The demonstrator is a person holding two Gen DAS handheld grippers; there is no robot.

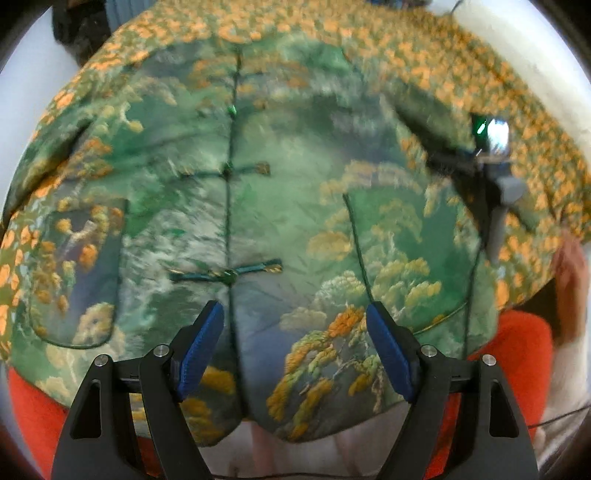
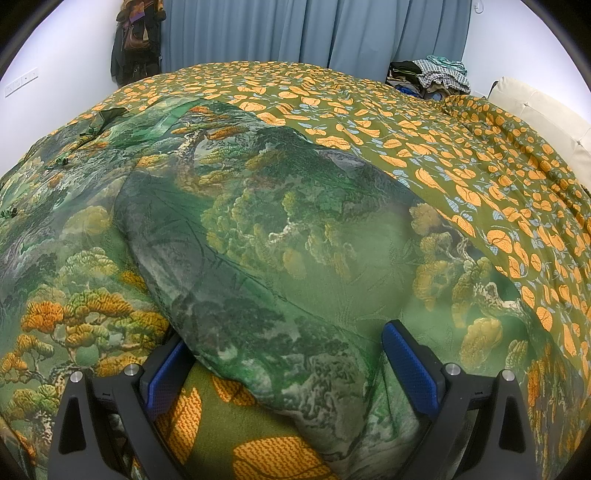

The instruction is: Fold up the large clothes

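Lying spread front-up on a bedspread (image 2: 388, 122) printed with orange leaves, the green landscape-print jacket (image 1: 295, 206) shows its knotted fastenings down the middle and a patch pocket (image 1: 74, 273) on one side. The left gripper (image 1: 295, 350) hangs above the jacket's lower hem, jaws spread wide with nothing between them. The right gripper (image 2: 280, 369) sits low at the jacket's sleeve (image 2: 258, 258), jaws apart with the cuff end lying between them; whether the pads press the cloth I cannot tell. Blue curtains (image 2: 295, 29) hang behind the bed.
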